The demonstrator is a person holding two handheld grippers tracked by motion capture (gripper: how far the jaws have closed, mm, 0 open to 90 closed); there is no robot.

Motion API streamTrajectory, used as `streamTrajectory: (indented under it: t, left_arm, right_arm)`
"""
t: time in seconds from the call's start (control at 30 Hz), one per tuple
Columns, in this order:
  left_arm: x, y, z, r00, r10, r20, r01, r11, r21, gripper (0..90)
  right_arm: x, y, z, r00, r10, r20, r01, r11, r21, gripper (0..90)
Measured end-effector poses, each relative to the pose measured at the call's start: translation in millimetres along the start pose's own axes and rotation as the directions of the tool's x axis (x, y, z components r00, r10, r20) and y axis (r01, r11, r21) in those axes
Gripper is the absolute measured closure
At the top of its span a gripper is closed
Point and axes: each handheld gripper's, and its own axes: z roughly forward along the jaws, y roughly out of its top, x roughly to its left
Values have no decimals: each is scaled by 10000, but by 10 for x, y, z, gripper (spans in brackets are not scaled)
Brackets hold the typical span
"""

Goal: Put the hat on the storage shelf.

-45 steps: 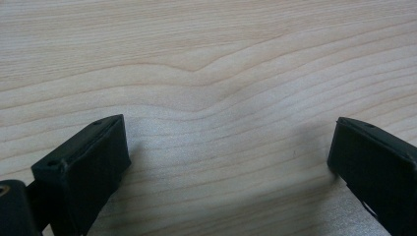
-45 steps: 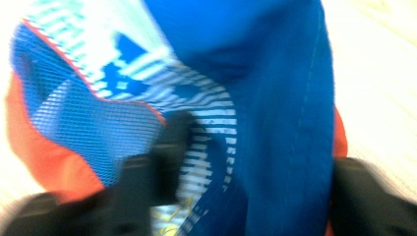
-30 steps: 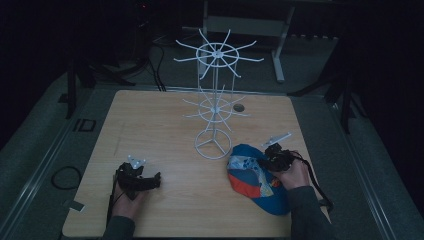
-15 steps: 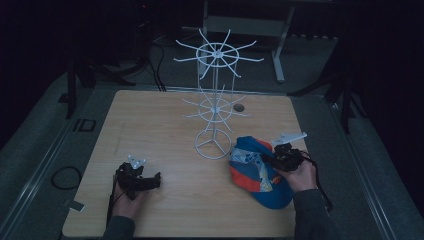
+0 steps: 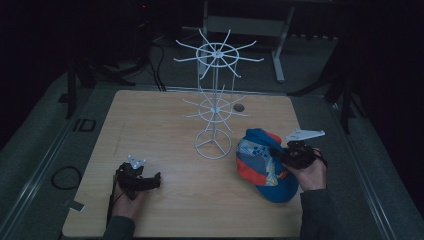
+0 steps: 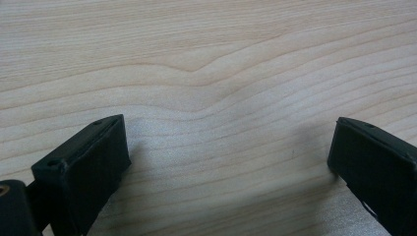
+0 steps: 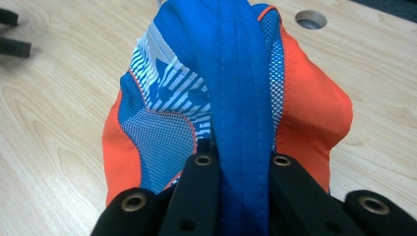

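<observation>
On the table (image 5: 165, 120), the wire display rack (image 5: 214, 107) stands behind the centre, with a round cable hole (image 5: 238, 107) just to its right. The cap (image 5: 262, 162) lies right of the rack's base ring, in the right gripper (image 5: 287, 156). The left gripper (image 5: 145, 181) rests near the front left, well apart from both.

A dim lab or test room set up for recording: a lone wooden table (image 5: 165, 125) with a cable hole (image 5: 239, 107) stands on grey carpet (image 5: 45, 150), cables (image 5: 150, 65) trail over the floor, and metal stand legs (image 5: 280, 55) sit behind it in the dark.
</observation>
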Motion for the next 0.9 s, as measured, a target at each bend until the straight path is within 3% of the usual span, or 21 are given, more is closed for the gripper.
streamTrajectory:
  t: [0.5, 0.9]
  left_arm:
    - [-1, 0, 0, 10000, -25, 3, 25, 10000, -1, 25]
    - [-2, 1, 0, 10000, -4, 28, 4, 10000, -5, 24]
  right_arm:
    - [-128, 59, -261, 9988, 287, 398, -255, 9966, -780, 889]
    - [-207, 145, -379, 9983, 388, 428, -333, 9920, -1220, 888]
